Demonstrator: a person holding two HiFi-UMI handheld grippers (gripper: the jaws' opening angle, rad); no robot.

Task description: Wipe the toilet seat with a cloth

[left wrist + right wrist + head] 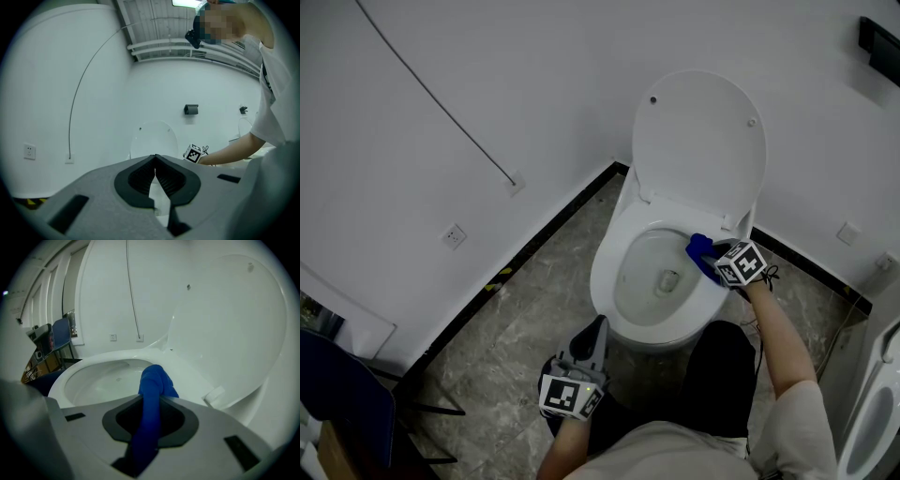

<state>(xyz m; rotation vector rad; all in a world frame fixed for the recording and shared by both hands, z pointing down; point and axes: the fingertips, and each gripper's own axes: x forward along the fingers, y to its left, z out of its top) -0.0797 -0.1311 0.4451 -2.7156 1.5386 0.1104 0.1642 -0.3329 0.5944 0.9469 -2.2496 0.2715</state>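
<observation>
A white toilet has its lid raised against the back wall. Its seat rim circles the bowl below. My right gripper rests on the rim's back right part, shut on a blue cloth. In the right gripper view the blue cloth bunches out of the right gripper onto the seat rim. My left gripper hangs low before the toilet's front, away from the seat. The left gripper in its own view has its tips together with nothing between them.
The person's dark-trousered knee stands right in front of the bowl. A blue chair sits at the lower left. A white fixture fills the lower right corner. A wall socket and a thin cable mark the left wall.
</observation>
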